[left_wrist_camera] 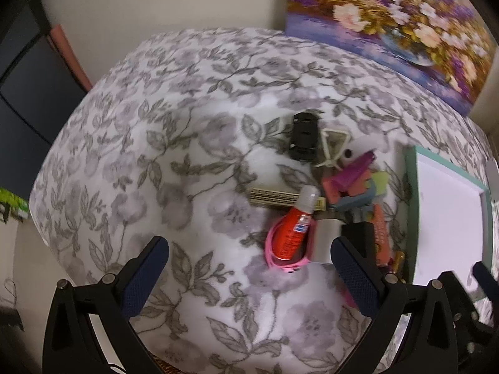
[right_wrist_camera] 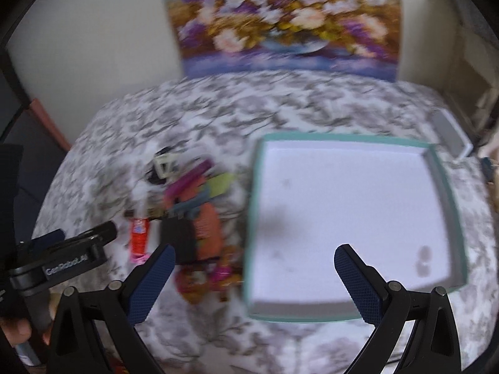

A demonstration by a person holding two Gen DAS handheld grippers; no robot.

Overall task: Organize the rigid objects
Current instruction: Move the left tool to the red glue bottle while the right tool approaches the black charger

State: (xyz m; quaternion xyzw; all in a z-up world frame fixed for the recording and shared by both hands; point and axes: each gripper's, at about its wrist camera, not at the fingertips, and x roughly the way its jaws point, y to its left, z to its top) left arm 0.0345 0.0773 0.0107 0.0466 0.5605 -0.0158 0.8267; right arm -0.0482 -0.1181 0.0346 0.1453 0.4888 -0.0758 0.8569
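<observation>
Teal-rimmed box (right_wrist_camera: pixel 443 187) lies empty at the right gripper's (right_wrist_camera: pixel 255 261) twelve o'clock, the clutter pile (left_wrist_camera: pixel 343 193) at the left gripper's (left_wrist_camera: pixel 249 251) one o'clock, both grippers gaping wide, holding nothing.

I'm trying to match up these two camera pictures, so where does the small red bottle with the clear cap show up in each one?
Left wrist view: the small red bottle with the clear cap lies right of centre, on a pink band.
Right wrist view: the bottle sits left of centre, blurred, at the pile's left edge.
Shared landmark: the shallow teal-rimmed white tray, right of the pile in both.
</observation>
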